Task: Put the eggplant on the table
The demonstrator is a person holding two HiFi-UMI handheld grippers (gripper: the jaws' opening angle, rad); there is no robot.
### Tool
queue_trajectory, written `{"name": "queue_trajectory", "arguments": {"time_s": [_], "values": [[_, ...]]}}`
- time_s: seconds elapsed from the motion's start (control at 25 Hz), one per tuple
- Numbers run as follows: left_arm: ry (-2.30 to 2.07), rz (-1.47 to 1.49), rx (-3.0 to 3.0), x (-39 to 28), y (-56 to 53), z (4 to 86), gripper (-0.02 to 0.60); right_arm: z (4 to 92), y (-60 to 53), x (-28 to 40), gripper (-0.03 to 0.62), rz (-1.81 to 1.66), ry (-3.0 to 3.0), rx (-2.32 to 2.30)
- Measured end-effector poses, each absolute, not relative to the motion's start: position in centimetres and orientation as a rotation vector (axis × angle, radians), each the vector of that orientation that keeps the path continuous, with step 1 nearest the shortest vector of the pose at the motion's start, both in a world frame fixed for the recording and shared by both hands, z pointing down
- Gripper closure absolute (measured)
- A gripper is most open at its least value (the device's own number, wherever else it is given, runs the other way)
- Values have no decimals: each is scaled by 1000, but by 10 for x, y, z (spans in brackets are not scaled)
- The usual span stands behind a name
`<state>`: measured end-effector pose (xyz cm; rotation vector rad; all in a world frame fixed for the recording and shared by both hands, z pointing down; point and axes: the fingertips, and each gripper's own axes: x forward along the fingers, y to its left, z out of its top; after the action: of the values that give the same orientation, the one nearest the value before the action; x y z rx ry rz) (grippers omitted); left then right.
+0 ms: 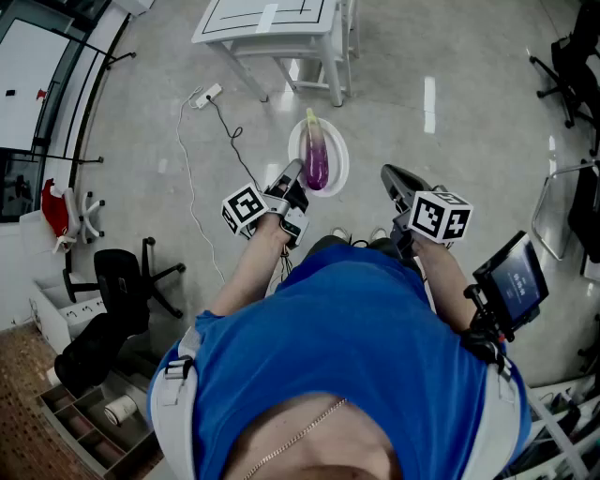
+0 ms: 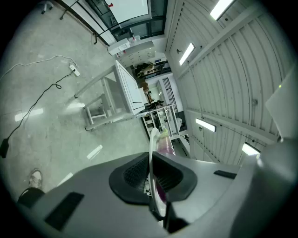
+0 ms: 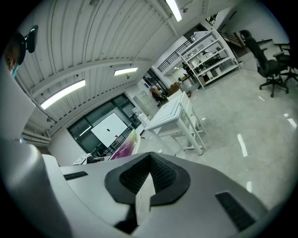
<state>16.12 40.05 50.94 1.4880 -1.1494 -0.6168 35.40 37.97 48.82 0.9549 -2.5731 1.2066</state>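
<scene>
A purple eggplant (image 1: 316, 161) with a green stem lies on a white plate (image 1: 335, 176), held in the air above the floor. My left gripper (image 1: 294, 180) is shut on the plate's near rim. In the left gripper view the plate's rim (image 2: 152, 139) runs edge-on between the pads of the left gripper (image 2: 152, 157), and the eggplant (image 2: 165, 143) shows just beyond. My right gripper (image 1: 395, 178) is shut with nothing in it, to the right of the plate. In the right gripper view the eggplant (image 3: 122, 149) peeks out to the left of the right gripper (image 3: 150, 156).
A white table (image 1: 272, 23) stands ahead of the plate, also seen as the table (image 2: 125, 88) and the table (image 3: 171, 111). A power strip with its cable (image 1: 204, 96) lies on the floor to the left. Office chairs (image 1: 122, 281) stand at the left and far right (image 1: 567, 70).
</scene>
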Motion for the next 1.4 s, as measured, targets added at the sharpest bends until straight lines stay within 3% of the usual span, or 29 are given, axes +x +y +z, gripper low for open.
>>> {"name": "queue_trajectory", "arguments": {"time_s": [1.4], "values": [[-1124,-593,1538,147,379,500,555,475,356,340,592,1241,-2625,1053]]}}
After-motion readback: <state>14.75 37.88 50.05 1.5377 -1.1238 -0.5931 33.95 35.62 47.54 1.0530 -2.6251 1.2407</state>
